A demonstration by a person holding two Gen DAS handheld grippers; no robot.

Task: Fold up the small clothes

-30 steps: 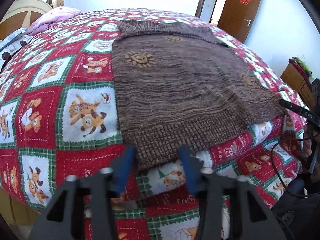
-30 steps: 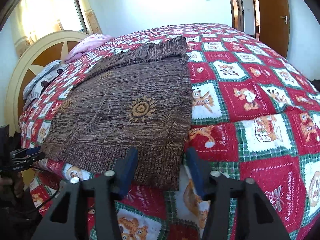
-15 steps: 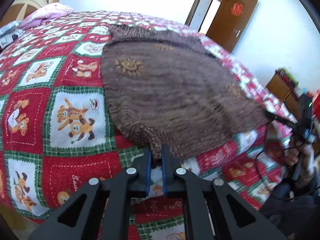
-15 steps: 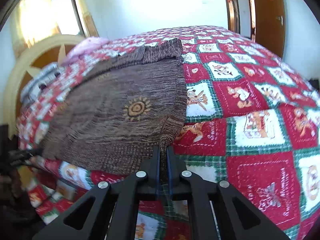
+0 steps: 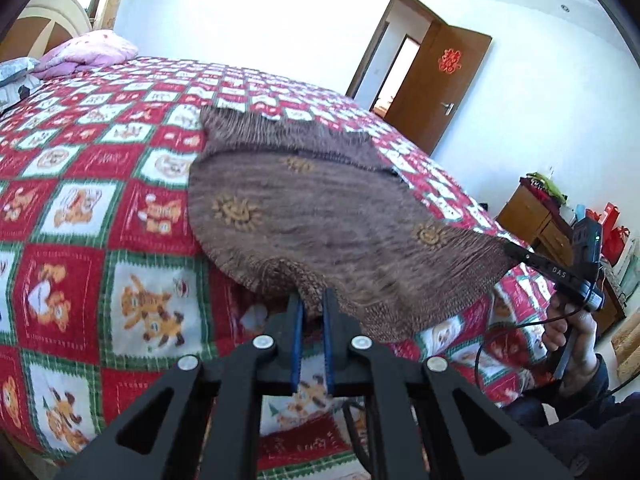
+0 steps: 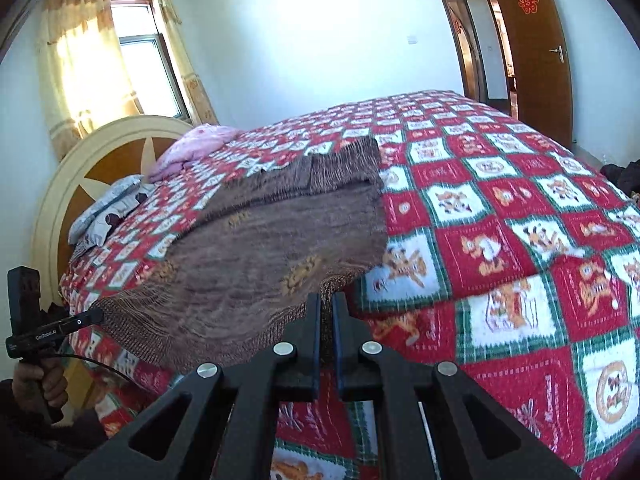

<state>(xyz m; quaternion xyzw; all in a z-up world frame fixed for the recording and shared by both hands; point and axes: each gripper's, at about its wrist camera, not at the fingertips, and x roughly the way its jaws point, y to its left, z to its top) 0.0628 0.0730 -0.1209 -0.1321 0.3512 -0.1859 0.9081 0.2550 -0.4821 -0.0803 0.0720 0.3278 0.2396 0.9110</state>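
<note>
Pinching the ribbed hem of the brown knit sweater (image 5: 320, 216), the left hand-held gripper (image 5: 311, 306) has its blue-lined jaws drawn narrow with a bunch of knit clamped between them. Right hand-held gripper (image 6: 326, 300) is likewise closed tight on the hem's other corner, fabric caught between its pads. Both hem corners are raised off the bed (image 5: 120, 200); the hem sags between the two grips. Rest of the sweater lies flat on the bed's red, green and white patchwork quilt (image 6: 500, 240), collar end farthest from the grippers, toward the middle of the bed. Sun motifs show on the knit. Right gripper also shows in the left view, at the sweater's right corner, with a hand (image 5: 576, 340) on its handle. Pink pillow (image 6: 196, 148) sits at the head of the bed, by the round headboard (image 6: 100, 160). Wooden door (image 5: 436, 92) stands open beyond the bed's far side. Motion blur on the knit.
</note>
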